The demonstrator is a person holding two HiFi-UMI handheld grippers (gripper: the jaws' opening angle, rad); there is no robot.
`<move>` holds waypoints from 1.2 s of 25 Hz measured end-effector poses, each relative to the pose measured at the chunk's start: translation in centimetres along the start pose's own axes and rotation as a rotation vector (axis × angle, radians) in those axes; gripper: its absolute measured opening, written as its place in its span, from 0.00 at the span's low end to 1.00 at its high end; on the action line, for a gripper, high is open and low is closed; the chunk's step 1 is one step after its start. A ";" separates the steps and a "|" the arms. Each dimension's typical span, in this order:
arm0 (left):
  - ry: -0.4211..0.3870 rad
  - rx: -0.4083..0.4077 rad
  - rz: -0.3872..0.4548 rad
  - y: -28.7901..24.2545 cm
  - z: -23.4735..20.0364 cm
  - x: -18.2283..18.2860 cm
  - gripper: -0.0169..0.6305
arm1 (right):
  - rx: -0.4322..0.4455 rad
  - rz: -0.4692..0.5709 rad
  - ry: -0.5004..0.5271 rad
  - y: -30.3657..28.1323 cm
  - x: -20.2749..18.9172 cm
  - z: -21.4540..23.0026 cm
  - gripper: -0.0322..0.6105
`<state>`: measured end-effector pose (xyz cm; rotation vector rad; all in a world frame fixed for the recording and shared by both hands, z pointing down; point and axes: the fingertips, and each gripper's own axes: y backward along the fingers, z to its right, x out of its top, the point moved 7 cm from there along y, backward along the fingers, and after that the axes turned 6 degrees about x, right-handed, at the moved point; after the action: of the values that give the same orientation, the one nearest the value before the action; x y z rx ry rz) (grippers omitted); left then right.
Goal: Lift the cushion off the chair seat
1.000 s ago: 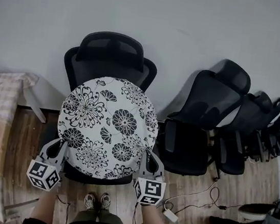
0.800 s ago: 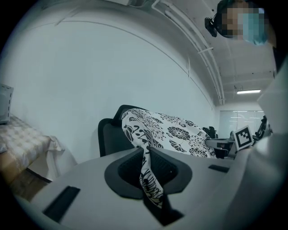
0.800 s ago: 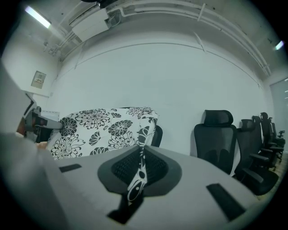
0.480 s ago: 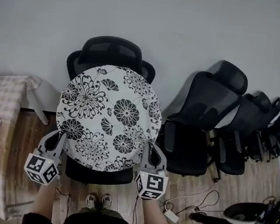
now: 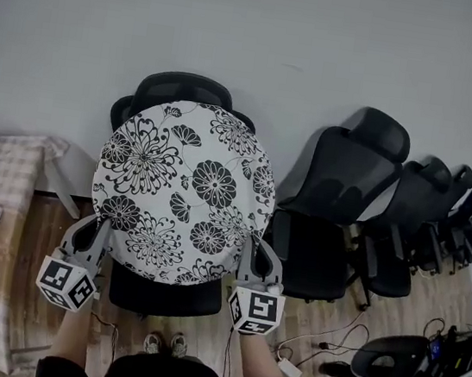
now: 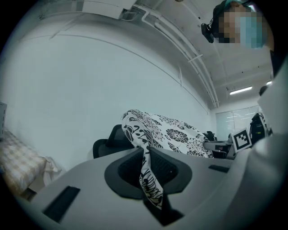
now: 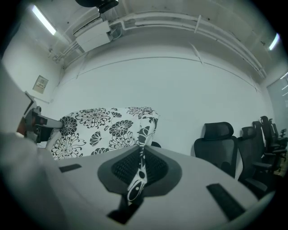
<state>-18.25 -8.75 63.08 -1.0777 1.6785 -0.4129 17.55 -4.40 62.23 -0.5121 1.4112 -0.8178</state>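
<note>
Head view: cushion (image 5: 185, 193) held clear of chair (image 5: 165, 293); left tool (image 5: 100, 229) and right tool (image 5: 249, 248) clamped on opposite edges, sharing its weight.

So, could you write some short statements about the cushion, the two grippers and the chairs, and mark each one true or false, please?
1. The left gripper is shut on the edge of the cushion. True.
2. The right gripper is open and empty. False: its jaws pinch the cushion's opposite edge.
3. The cushion lies flat on the seat of the black chair. False: it is held up and tilted between the grippers, covering most of the backrest in the head view.
4. Other office chairs stand to the right of that chair. True.
5. The cushion is plain grey. False: it is white with black flowers.
</note>
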 end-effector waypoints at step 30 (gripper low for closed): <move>-0.028 -0.005 0.106 -0.2 0.0 -1.9 0.10 | 0.037 0.116 0.007 -0.1 -1.3 0.4 0.09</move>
<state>-18.09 -7.33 64.33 -0.9889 1.7044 -0.3239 17.98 -3.57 63.23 -0.3952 1.4167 -0.7511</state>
